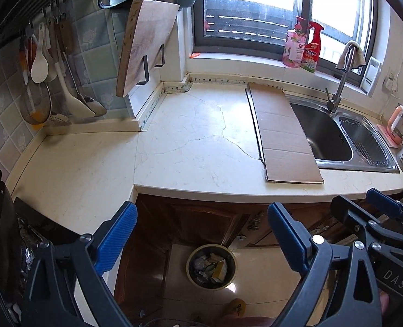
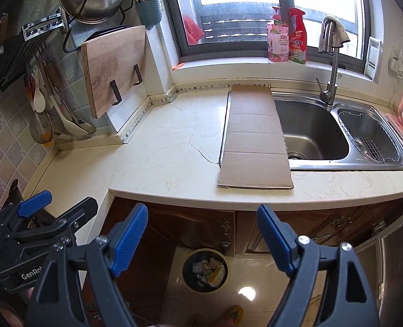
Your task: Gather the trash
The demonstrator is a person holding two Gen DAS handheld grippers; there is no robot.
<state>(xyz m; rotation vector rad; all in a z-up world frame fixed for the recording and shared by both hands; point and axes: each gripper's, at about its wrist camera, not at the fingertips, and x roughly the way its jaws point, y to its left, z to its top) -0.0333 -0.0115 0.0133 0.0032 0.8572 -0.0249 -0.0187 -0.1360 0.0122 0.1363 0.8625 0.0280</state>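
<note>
While both hands hang over the floor by the desk edge, the left gripper (image 1: 201, 239) with black arms and blue pads has its jaws spread wide, and nothing sits between them. The right gripper (image 2: 202, 238) looks the same, black with blue pads, and its jaws are wide apart and empty too.

Down on the shiny cream floor tiles (image 2: 269, 272), at about 6 o'clock in both views, stands a round yellow-green trash bin (image 1: 211, 267). It is lined with a dark bag and holds crumpled papers and a small yellow box. The bin sits just in front of the brown wooden cupboard doors (image 1: 201, 220) under the desk.

Up on the pale cream stone desk (image 1: 190, 147), a long flat strip of brown cardboard (image 1: 281, 133) lies at about 1 o'clock. Its right edge hangs a little over the shiny steel sink (image 1: 326, 133). A wooden cutting board (image 1: 144, 43) leans on a rack at 11 o'clock. One pink soap bottle (image 1: 294, 46) and one red spray bottle (image 1: 313, 47) stand touching on the window sill at 1 o'clock.
</note>
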